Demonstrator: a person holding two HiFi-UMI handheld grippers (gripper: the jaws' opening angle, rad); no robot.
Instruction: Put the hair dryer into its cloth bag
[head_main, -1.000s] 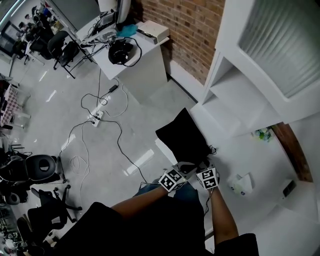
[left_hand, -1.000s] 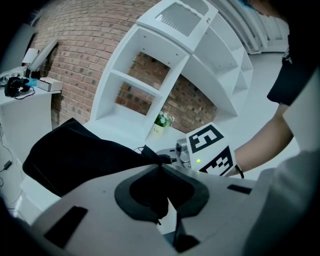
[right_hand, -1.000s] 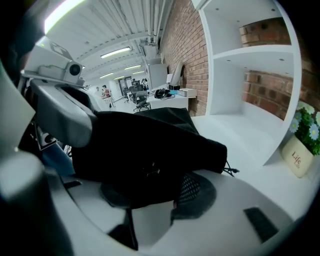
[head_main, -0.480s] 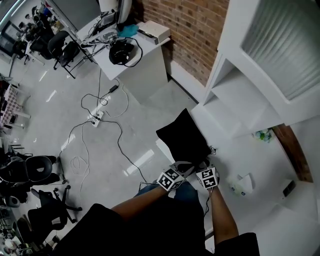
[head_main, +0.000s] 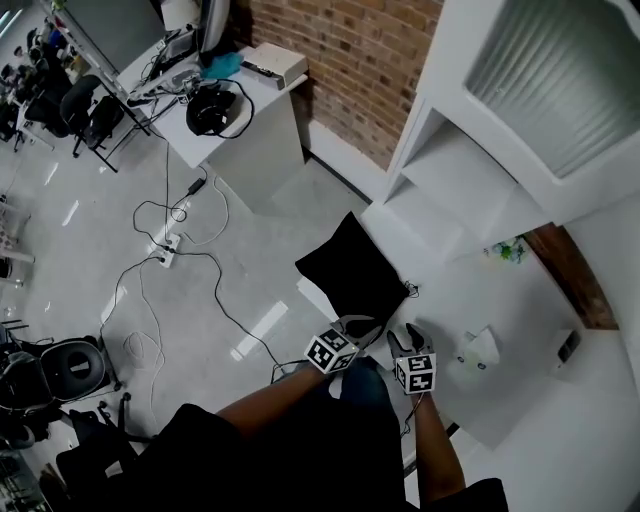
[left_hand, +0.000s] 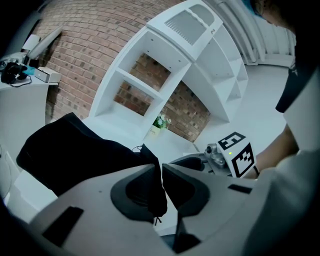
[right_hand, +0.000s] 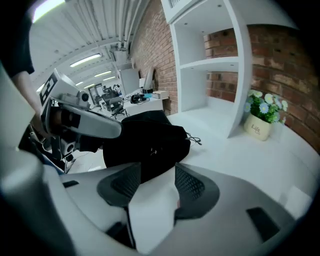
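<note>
Pinching cloth bag hem at worktop left edge, left gripper jaws pressed on fabric; right gripper jaws spread, just opened wider, empty; bag soft, limp; grip hem; dryer unseen.

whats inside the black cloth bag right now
Nothing inside shows: the black cloth bag lies on the white surface, its opaque fabric covering whatever it holds. The left gripper pinches its edge. No hair dryer is visible in any view.

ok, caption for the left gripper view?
Left gripper shut on the edge of the black cloth bag, white shelf unit behind.
</note>
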